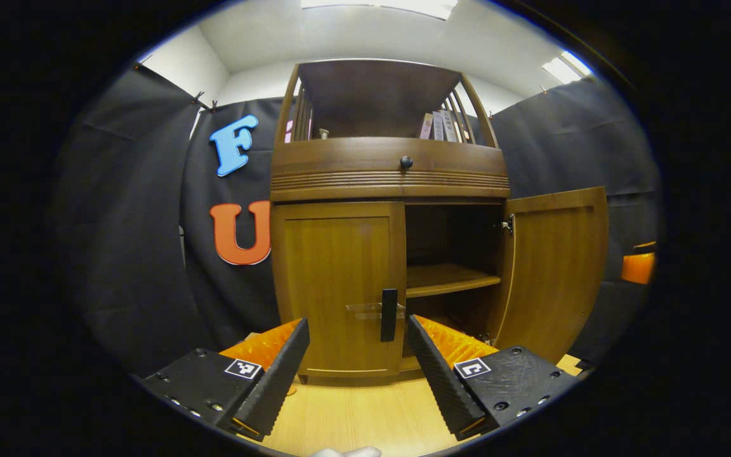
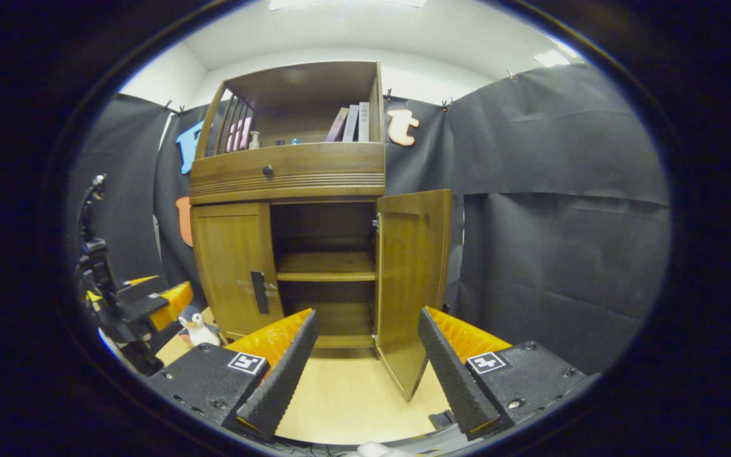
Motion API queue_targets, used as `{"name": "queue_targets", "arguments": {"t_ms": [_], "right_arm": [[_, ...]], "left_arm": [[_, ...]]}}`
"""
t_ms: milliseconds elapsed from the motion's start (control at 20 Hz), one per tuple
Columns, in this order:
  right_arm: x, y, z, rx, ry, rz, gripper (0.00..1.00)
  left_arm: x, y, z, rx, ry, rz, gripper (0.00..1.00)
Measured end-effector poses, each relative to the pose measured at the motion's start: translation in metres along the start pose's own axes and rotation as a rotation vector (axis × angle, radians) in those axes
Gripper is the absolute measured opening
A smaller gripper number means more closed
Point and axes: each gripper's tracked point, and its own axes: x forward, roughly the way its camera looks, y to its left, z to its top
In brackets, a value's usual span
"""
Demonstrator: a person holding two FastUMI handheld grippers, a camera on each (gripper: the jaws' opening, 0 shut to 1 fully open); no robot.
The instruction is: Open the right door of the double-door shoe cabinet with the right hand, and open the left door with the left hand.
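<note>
Both grippers wide open, empty, facing shoe cabinet [image 1: 391,171].
L gripper [image 1: 359,374] at frame bottom, spread below closed left door [image 1: 337,289] w/ handle [image 1: 389,315]; R gripper [image 2: 365,374] likewise, right door [image 2: 411,279] swung open mid-frame.

Left hand-held gripper [image 1: 358,365] sits at the bottom of the left gripper view, fingers spread wide; right hand-held gripper [image 2: 367,365] likewise, bottom of the right gripper view, holding nothing
</note>
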Motion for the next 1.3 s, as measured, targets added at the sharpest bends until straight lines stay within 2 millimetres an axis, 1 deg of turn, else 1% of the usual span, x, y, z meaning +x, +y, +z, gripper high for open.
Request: {"name": "queue_targets", "arguments": {"t_ms": [50,200,350,450,500,550,600,700,750,850,900,950,1000,1050,1100,1150,1200,1250,1300], "right_arm": [[0.0,-0.001,0.0,-0.001,0.007,-0.012,1.0],[-0.002,-0.005,0.005,0.003,0.014,-0.05,1.0],[-0.002,-0.013,0.001,-0.002,0.034,-0.095,1.0],[-0.002,-0.018,-0.003,-0.007,0.054,-0.121,1.0],[-0.002,-0.022,-0.004,-0.012,0.063,-0.136,1.0],[-0.002,-0.025,-0.006,-0.017,0.071,-0.147,1.0],[-0.003,-0.026,-0.007,-0.021,0.079,-0.155,1.0],[-0.003,-0.029,-0.009,-0.021,0.091,-0.167,1.0],[-0.003,-0.03,-0.01,-0.02,0.093,-0.167,1.0],[-0.005,-0.031,-0.012,-0.021,0.097,-0.167,1.0],[-0.005,-0.032,-0.012,-0.021,0.095,-0.163,1.0],[-0.004,-0.032,-0.011,-0.02,0.096,-0.159,1.0],[-0.005,-0.032,-0.011,-0.019,0.093,-0.156,1.0],[-0.005,-0.033,-0.011,-0.019,0.092,-0.157,1.0],[-0.005,-0.033,-0.011,-0.018,0.094,-0.153,1.0],[-0.005,-0.032,-0.012,-0.017,0.095,-0.149,1.0],[-0.005,-0.031,-0.013,-0.017,0.095,-0.144,1.0],[-0.006,-0.03,-0.012,-0.018,0.095,-0.138,1.0],[-0.007,-0.029,-0.012,-0.02,0.095,-0.134,1.0]], "left_arm": [[0.019,-0.007,-0.007,-0.001,-0.009,-0.021,0.94],[0.075,-0.027,-0.039,-0.021,0.019,-0.064,0.95],[0.129,-0.037,-0.064,-0.003,0.041,-0.06,0.95],[0.156,-0.04,-0.075,0.001,0.051,-0.054,0.95],[0.168,-0.04,-0.079,-0.002,0.05,-0.053,1.0],[0.178,-0.038,-0.082,-0.007,0.047,-0.042,0.95],[0.188,-0.038,-0.085,-0.006,0.048,-0.041,0.95],[0.203,-0.038,-0.087,0.0,0.047,-0.026,0.95],[0.207,-0.037,-0.089,0.0,0.049,-0.018,1.0],[0.213,-0.04,-0.09,-0.01,0.057,-0.017,0.83],[0.215,-0.039,-0.093,-0.008,0.064,-0.014,0.8],[0.215,-0.041,-0.091,-0.008,0.057,-0.023,0.7],[0.216,-0.041,-0.092,0.0,0.058,-0.028,0.65],[0.21,-0.039,-0.091,0.012,0.064,-0.03,0.47],[0.211,-0.034,-0.092,0.018,0.064,-0.024,0.41],[0.224,-0.035,-0.099,-0.005,0.067,-0.035,0.35],[0.205,-0.035,-0.091,-0.013,0.076,-0.05,0.29],[0.202,-0.034,-0.091,-0.009,0.083,-0.059,0.27],[0.201,-0.033,-0.093,0.001,0.08,-0.062,0.35]]}}
